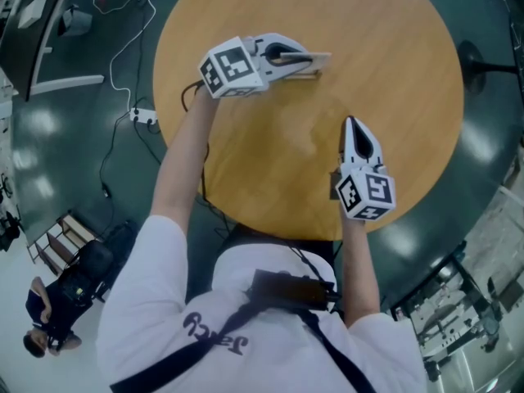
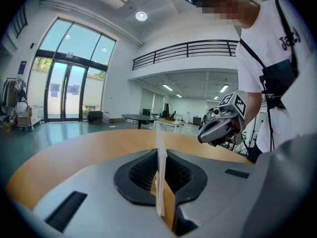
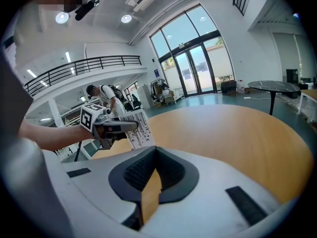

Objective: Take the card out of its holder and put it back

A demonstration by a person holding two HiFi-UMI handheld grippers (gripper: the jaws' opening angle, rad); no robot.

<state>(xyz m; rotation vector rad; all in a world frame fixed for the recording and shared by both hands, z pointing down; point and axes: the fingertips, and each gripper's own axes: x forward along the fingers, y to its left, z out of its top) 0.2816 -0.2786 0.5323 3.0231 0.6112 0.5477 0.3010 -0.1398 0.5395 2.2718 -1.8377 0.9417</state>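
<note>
My left gripper (image 1: 307,62) hovers over the far left part of the round wooden table (image 1: 393,72) and is shut on the card (image 1: 318,62). The card is a thin white sheet with black printed lines (image 3: 138,129); whether a clear sleeve covers it I cannot tell. In the left gripper view the card (image 2: 160,167) stands edge-on between the pressed pads. My right gripper (image 1: 350,123) hangs over the table's near right part, apart from the card, shut with nothing between its jaws (image 3: 156,152). Each gripper shows in the other's view: the right gripper (image 2: 200,138), the left gripper (image 3: 132,126).
A power strip (image 1: 143,117) with a white cable lies on the dark floor to the left. A person (image 1: 49,318) stands at the lower left. A black table base (image 1: 483,60) is at the right and a metal rack (image 1: 458,309) at the lower right.
</note>
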